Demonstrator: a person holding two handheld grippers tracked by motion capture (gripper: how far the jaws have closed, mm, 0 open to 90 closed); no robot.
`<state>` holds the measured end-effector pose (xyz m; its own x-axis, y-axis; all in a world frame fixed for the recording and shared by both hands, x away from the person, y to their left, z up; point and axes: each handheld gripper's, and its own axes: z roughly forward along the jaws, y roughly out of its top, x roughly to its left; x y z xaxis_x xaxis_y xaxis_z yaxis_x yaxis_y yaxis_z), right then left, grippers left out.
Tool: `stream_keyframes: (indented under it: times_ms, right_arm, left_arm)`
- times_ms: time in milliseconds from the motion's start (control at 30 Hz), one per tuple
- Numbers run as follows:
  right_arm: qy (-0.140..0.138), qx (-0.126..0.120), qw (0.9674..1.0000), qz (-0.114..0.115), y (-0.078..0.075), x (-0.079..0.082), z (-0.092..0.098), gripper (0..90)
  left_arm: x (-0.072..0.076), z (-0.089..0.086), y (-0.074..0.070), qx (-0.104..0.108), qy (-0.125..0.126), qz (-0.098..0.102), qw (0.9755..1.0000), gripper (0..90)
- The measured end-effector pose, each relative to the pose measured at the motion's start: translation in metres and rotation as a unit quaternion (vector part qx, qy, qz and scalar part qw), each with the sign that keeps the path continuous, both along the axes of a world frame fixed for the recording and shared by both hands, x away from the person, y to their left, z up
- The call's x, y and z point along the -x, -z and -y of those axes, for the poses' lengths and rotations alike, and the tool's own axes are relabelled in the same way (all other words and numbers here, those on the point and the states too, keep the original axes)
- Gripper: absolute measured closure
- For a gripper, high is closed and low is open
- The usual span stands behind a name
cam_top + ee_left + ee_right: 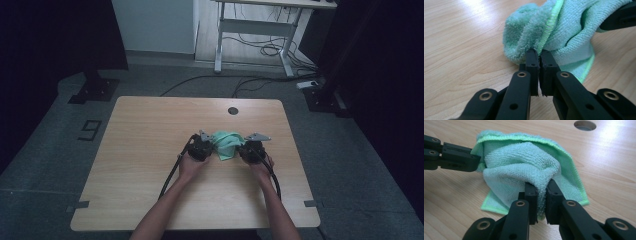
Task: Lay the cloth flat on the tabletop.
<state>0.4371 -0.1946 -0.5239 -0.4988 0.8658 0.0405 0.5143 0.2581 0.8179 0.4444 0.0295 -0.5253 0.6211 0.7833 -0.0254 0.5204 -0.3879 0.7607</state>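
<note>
You had the green cloth [226,144] bunched mid-surface [150,145], your left claw [539,53] and right claw [541,185] each clenched on a fold. The grasping step looked done; next, lift and spread it evenly.

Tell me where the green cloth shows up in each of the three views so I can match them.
High view: green cloth at table centre, between both grippers.
Left gripper view: upper middle and right, an edge pinched in the jaws.
Right gripper view: centre, a fold pinched in the jaws.
Shared landmark: the table's round hole.
</note>
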Motion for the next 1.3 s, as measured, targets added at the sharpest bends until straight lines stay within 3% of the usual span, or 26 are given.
stream_keyframes:
  times_ms: [233, 467, 633, 1300]
  right_arm:
    - [-0.003, -0.023, 0.9995, 0.021, -0.011, 0.013, 0.009, 82.6]
    - [-0.012, -0.029, 0.9983, 0.049, -0.031, 0.028, 0.006, 82.6]
    - [-0.038, -0.046, 0.9948, 0.082, -0.055, 0.047, -0.002, 82.7]
    - [-0.084, -0.053, 0.9890, 0.109, -0.071, 0.073, -0.028, 82.7]
  left_arm:
    - [0.010, -0.009, -0.015, 0.011, 0.013, 0.012, 0.9998, 87.4]
    - [0.031, -0.023, -0.046, 0.019, 0.031, 0.041, 0.9985, 87.5]
    - [0.056, -0.042, -0.072, 0.026, 0.044, 0.069, 0.9963, 87.5]
    - [0.094, -0.084, -0.091, 0.034, 0.046, 0.093, 0.9940, 87.3]
